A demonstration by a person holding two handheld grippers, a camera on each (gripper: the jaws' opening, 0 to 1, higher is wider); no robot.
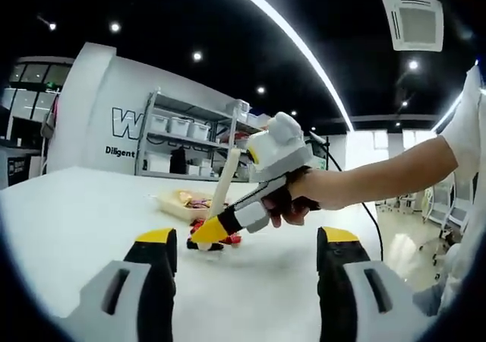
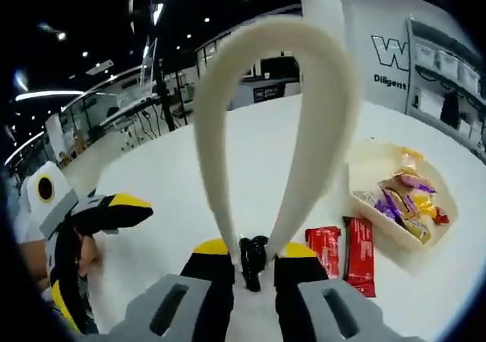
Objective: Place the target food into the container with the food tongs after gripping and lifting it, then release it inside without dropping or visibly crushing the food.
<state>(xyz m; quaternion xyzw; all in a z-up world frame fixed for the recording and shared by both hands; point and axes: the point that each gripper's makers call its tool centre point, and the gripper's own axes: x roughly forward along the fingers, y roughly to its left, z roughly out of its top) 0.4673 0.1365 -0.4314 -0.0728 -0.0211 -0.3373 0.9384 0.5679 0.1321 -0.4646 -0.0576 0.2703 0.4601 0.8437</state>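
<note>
The food tongs (image 2: 273, 114) are seen as a cream-coloured loop of two flat arms joined in a rounded bend; in the right gripper view the bend is raised away from the table (image 2: 152, 167) and the arm tips are lowered towards a small dark item (image 2: 252, 260), whose nature cannot be told; two red wrapped bars (image 2: 345, 254) are laid flat side by side on the table, just beside the container (image 2: 364, 167); the container is a shallow pale tray, set upright near the table's edge, in which several wrapped sweets (image 2: 402, 201) in purple, yellow and orange are heaped.
</note>
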